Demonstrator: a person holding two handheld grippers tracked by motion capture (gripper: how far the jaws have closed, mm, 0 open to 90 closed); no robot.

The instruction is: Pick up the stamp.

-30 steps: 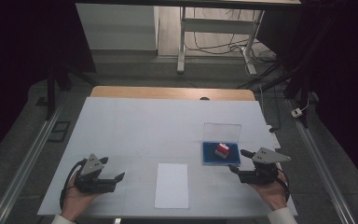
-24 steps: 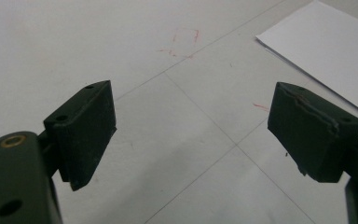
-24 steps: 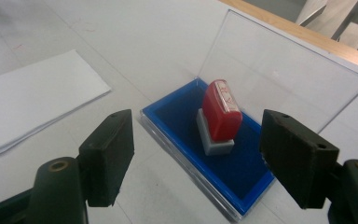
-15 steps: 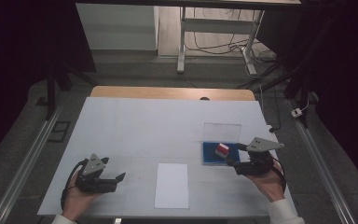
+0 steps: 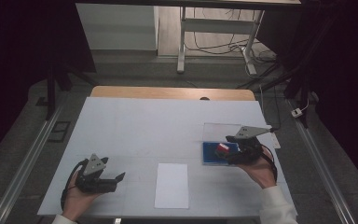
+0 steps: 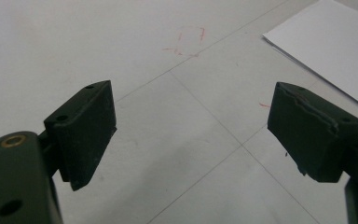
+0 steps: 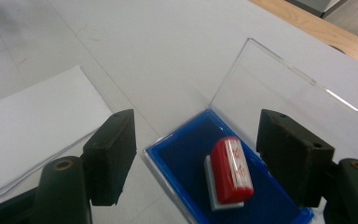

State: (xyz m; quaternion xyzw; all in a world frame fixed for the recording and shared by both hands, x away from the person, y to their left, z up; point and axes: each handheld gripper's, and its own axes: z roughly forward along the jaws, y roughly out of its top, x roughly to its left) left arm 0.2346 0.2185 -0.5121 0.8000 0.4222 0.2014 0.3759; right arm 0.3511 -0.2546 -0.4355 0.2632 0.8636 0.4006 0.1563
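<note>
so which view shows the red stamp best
The right gripper view: the stamp lies close up on the blue pad, its lettering visible. The high view gives it as a small red spot.

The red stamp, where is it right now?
The red stamp sits on the blue ink pad in its open clear case, on the table's right side in the high view, just ahead of the right gripper and right of the white paper.

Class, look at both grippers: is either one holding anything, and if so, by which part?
Nothing is held. The left gripper stands open over bare table. The right gripper has been closing slightly but is open above the red stamp, not touching it.
</note>
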